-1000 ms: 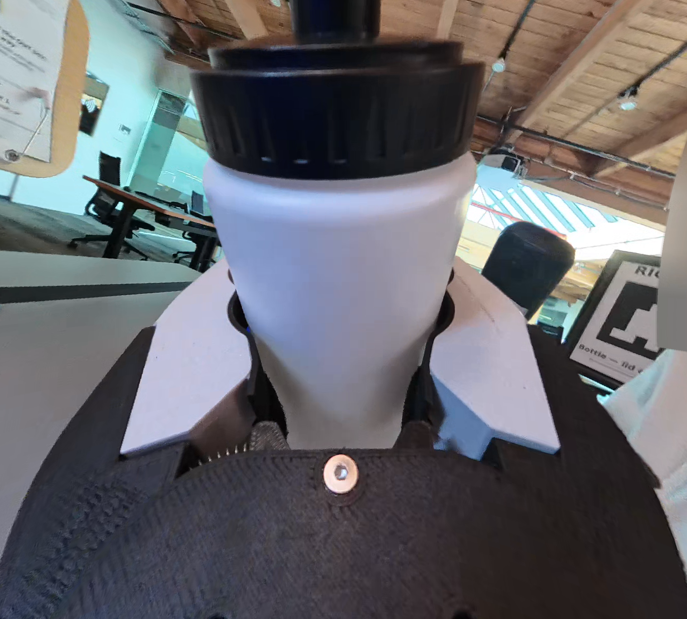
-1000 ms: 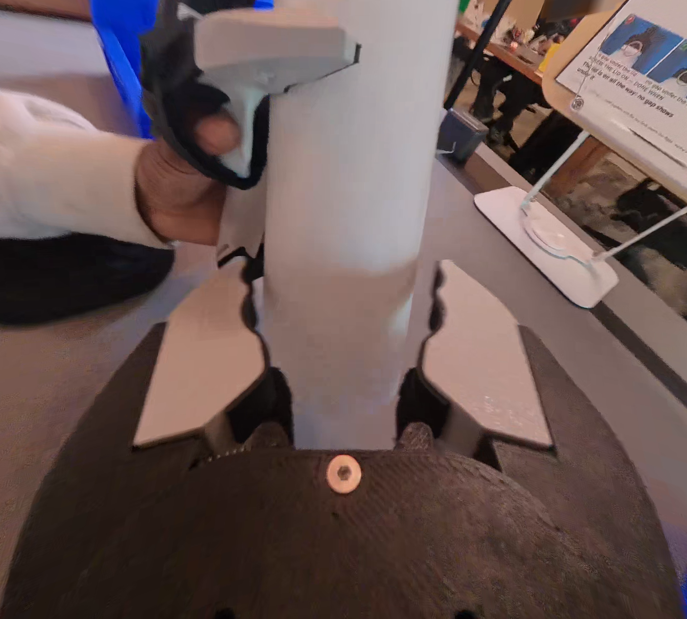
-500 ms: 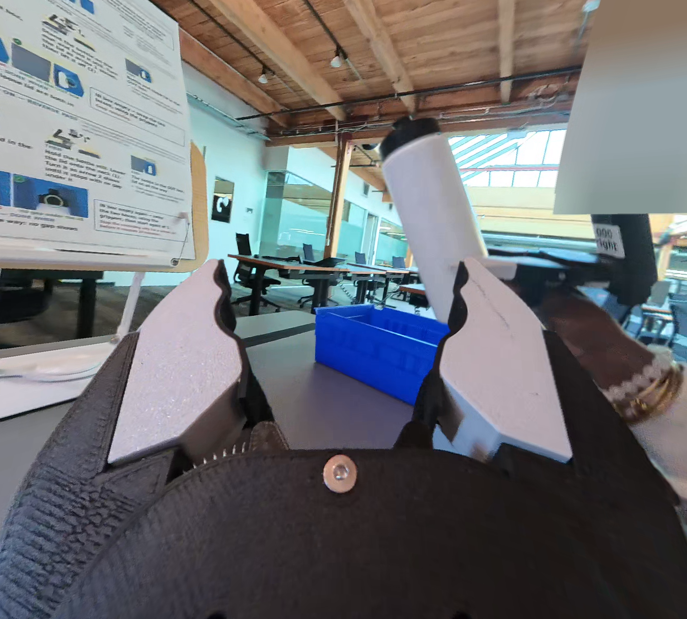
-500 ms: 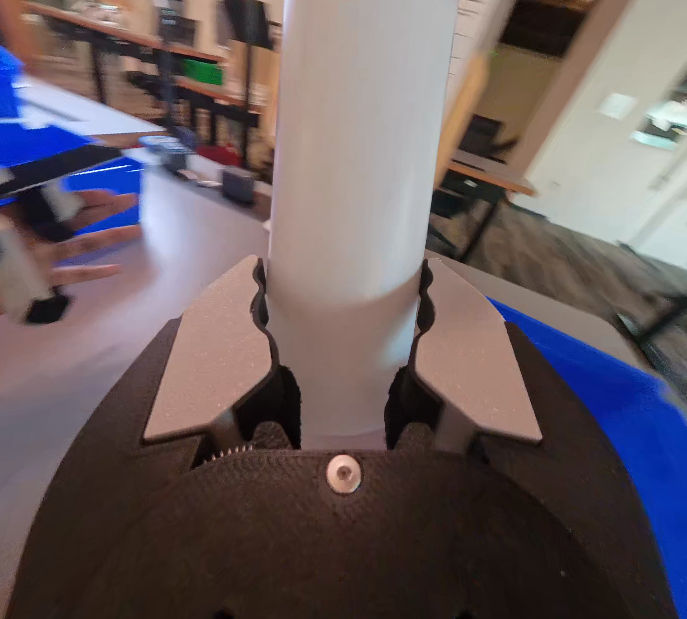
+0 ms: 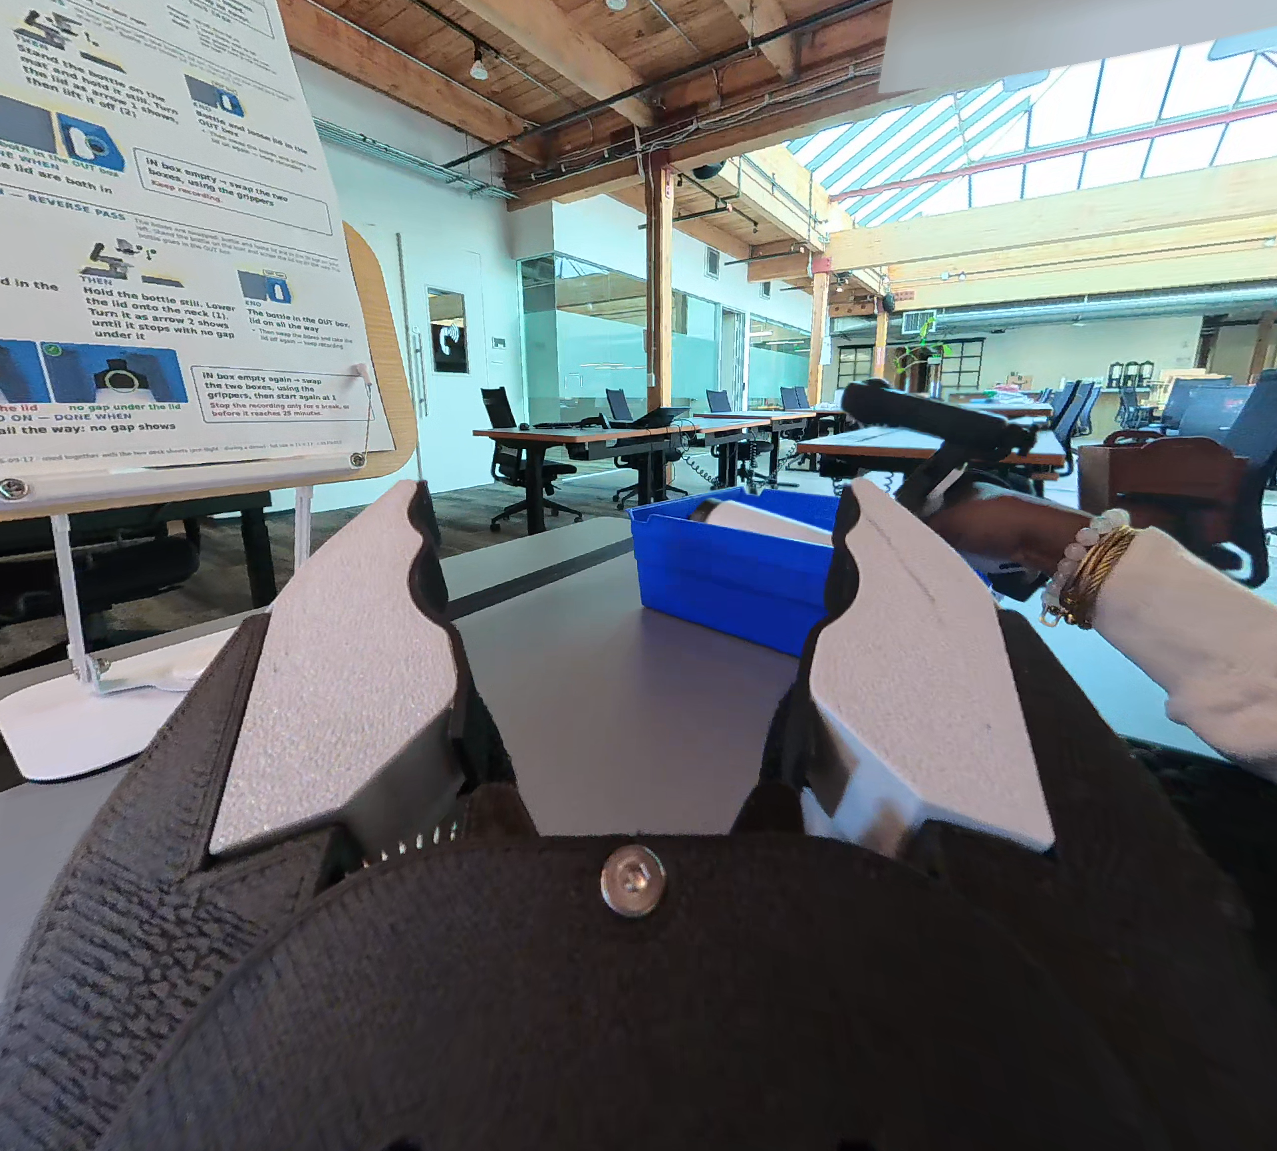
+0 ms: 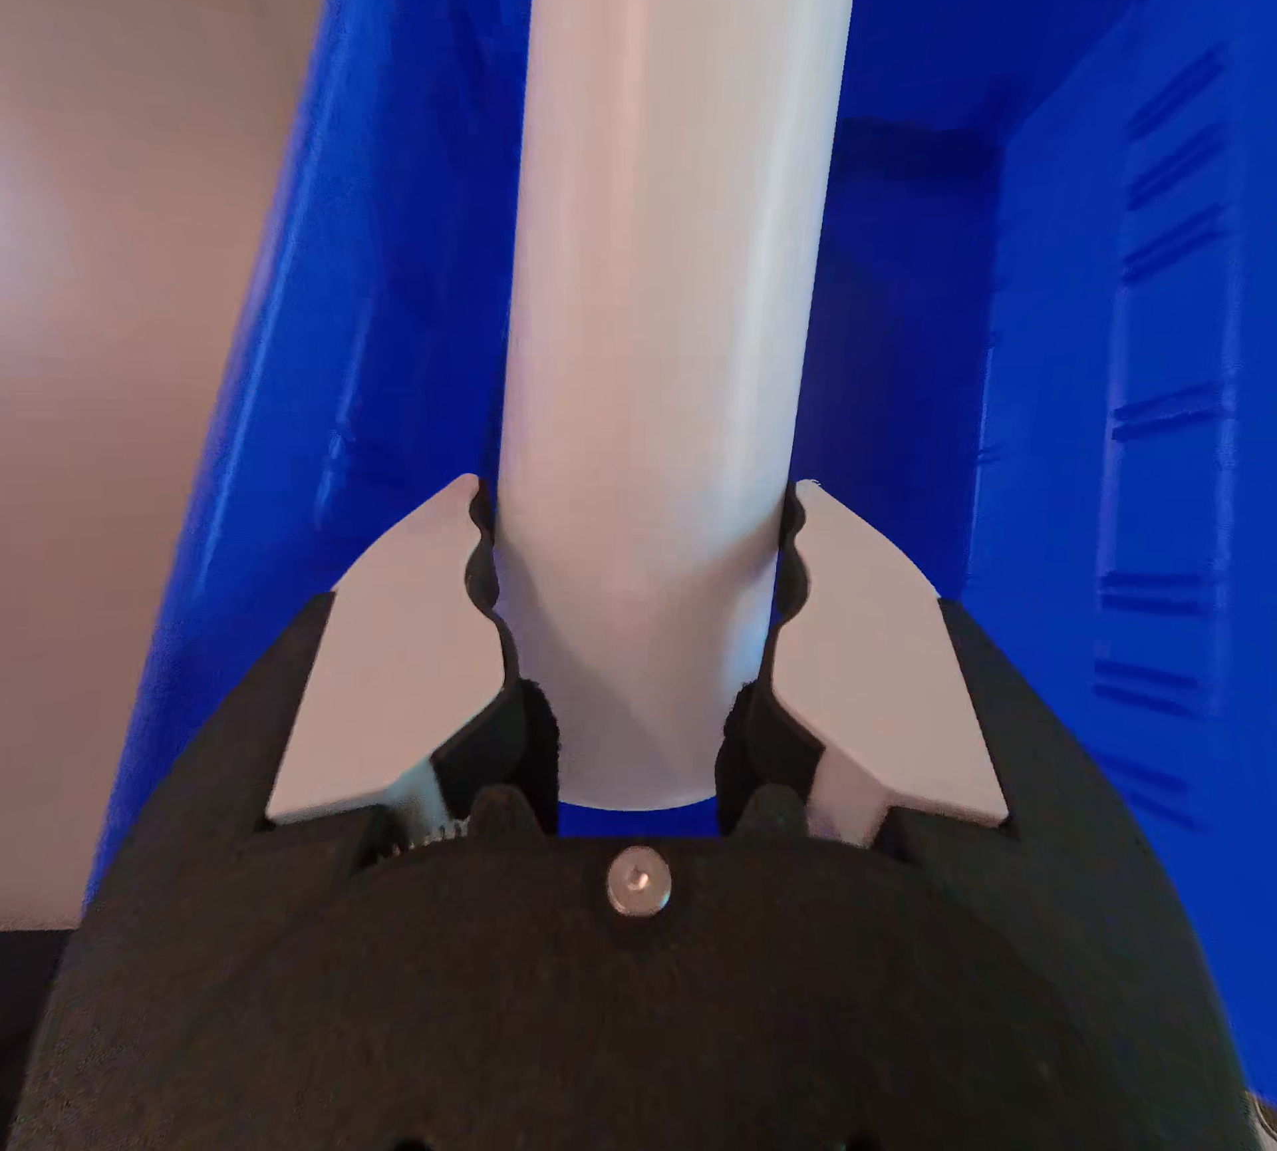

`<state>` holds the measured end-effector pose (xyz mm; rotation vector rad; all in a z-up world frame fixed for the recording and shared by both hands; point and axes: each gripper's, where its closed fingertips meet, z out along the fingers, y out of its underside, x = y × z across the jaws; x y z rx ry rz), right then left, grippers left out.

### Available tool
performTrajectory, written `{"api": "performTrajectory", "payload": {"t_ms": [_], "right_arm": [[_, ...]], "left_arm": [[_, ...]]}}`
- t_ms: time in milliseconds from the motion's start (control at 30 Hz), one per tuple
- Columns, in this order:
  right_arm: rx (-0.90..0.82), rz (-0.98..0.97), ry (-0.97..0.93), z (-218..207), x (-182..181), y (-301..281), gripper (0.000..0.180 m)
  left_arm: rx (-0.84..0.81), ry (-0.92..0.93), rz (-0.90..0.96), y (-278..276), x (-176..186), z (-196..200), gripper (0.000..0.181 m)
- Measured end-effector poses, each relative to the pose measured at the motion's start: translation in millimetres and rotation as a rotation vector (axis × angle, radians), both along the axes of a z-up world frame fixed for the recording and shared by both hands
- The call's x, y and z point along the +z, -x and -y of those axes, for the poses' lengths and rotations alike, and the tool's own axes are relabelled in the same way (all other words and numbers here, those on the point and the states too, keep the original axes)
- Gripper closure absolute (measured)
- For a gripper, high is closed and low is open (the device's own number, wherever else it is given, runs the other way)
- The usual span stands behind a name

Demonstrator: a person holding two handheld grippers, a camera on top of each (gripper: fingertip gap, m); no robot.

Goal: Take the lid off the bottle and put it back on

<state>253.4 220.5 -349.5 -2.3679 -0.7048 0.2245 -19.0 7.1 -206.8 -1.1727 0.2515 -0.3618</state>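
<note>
My right gripper (image 6: 639,496) is shut on the white bottle (image 6: 677,261), near its bottom end, and holds it lengthwise inside the blue bin (image 6: 1105,288). The bottle's lid end points away and is hidden in this view. In the left wrist view the bottle (image 5: 760,520) lies tilted in the blue bin (image 5: 725,578), its dark lid end just showing at the left. My left gripper (image 5: 632,537) is open and empty above the grey table (image 5: 608,689), short of the bin. The right gripper's dark handle (image 5: 926,420) and the hand holding it show at the right.
An instruction sheet on a wooden board with a white stand (image 5: 159,261) is at the left on the table. A sleeved arm with bracelets (image 5: 1105,592) crosses in from the right. Office desks and chairs (image 5: 622,440) stand far behind.
My left gripper let go of the bottle, opened and drew back. My right gripper swung the bottle over and lowered it from upright into the blue bin.
</note>
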Motion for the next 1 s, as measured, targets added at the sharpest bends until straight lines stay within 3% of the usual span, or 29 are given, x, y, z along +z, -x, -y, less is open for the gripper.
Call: {"api": "performTrajectory", "payload": {"t_ms": [100,200,400,567,700,800,867,933,1000], "right_arm": [[0.002,0.015,0.026,-2.5,-10.7,2.5,0.102],[0.014,-0.031,-0.064,-8.1,3.4,5.5,0.111],[-0.013,-0.234,-0.482,0.3,75.3,0.5,0.094],[0.085,-0.27,-0.755,54.1,103.9,6.7,0.1],[0.2,-0.19,-0.655,81.8,70.0,28.2,0.098],[0.15,-0.199,-0.541,75.2,52.9,39.7,0.1],[0.159,-0.198,-0.453,76.5,37.8,49.2,0.11],[0.16,-0.144,-0.393,78.9,21.6,51.0,0.125],[0.173,-0.073,-0.366,81.7,7.8,49.2,0.15]], "left_arm": [[0.001,0.006,-0.024,-2.4,-2.3,-0.7,0.073],[0.004,0.006,-0.054,-5.1,-3.4,-0.7,0.074],[0.045,0.003,-0.154,-7.9,7.1,8.7,0.079],[0.409,0.06,-0.319,38.0,13.4,46.2,0.095],[0.763,0.239,-0.389,113.0,-11.8,96.1,0.099],[0.855,0.507,-0.301,164.3,-64.2,126.8,0.099],[0.829,0.647,-0.257,180.2,-95.8,136.4,0.102],[0.778,0.706,-0.249,183.2,-112.9,133.8,0.12],[0.792,0.729,-0.281,187.7,-117.0,129.1,0.157]]}}
